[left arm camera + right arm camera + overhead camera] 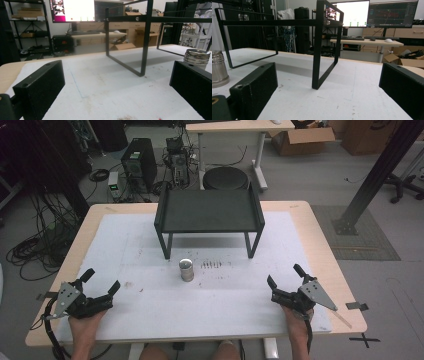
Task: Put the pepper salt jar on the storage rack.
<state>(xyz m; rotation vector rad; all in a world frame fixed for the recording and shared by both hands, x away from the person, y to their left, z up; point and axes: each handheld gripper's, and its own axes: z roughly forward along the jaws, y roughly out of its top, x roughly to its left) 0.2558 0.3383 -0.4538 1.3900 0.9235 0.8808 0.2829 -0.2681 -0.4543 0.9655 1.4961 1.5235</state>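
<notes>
Table (320, 235): a pale wooden top, most of it under a white, scuffed mat (150, 305); no writing can be read on it.
Rack (208, 211): a black metal shelf on thin frame legs, standing upright at the far middle of the mat; its tray top has nothing on it.
Left gripper (100, 281): held in the person's left hand at the near left of the mat, pointing forward and inward; its jaws stand wide apart with nothing between them.
Right gripper (285, 275): held in the right hand at the near right of the mat, grey plate on top, angled forward; its jaws also stand wide apart and bare.
Can (186, 270): a small silver metal tin with a ribbed top, upright on the mat just in front of the rack, between the two grippers and well apart from both; no label is legible, and its contents cannot be told.
Marks (210, 265): a short row of dark specks on the mat just right of the can.
</notes>
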